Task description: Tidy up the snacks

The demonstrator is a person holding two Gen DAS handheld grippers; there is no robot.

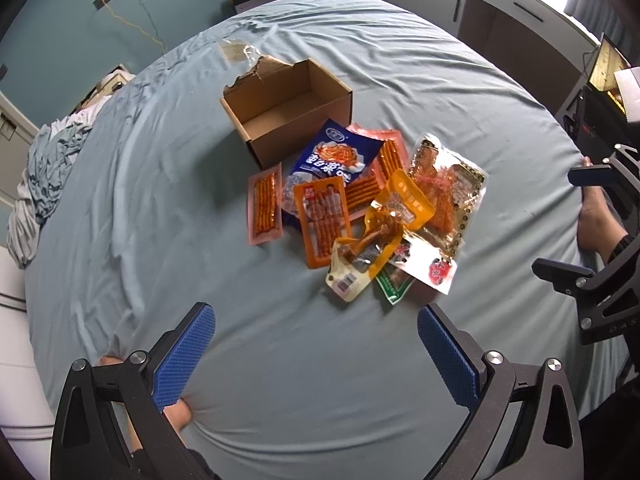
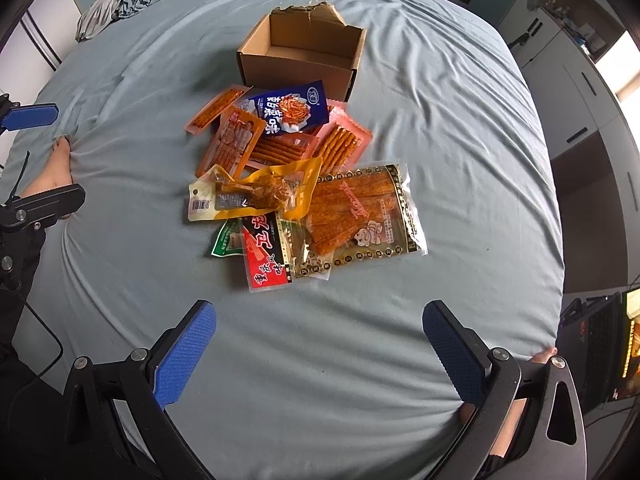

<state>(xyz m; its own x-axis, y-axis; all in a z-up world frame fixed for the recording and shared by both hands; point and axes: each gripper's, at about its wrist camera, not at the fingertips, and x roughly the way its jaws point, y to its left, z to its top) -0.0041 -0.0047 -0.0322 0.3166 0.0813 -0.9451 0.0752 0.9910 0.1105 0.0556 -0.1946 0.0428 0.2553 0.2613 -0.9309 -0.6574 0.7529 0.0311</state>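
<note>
Blue-grey bed sheet (image 2: 440, 120) fills both views, with an empty open cardboard box (image 2: 304, 60) toward 12 o'clock and the heap of snack packets (image 2: 296, 176) spilled just in front of it on the near side, some leaning on its wall. Both the left gripper (image 1: 316, 356) and the right gripper (image 2: 320, 352) hover with jaws wide and empty, the heap at 12 o'clock from each and well apart. Nearest the right gripper lies the red packet (image 2: 264, 256), long axis running roughly 12 to 6, so I judge that arm better placed.
</note>
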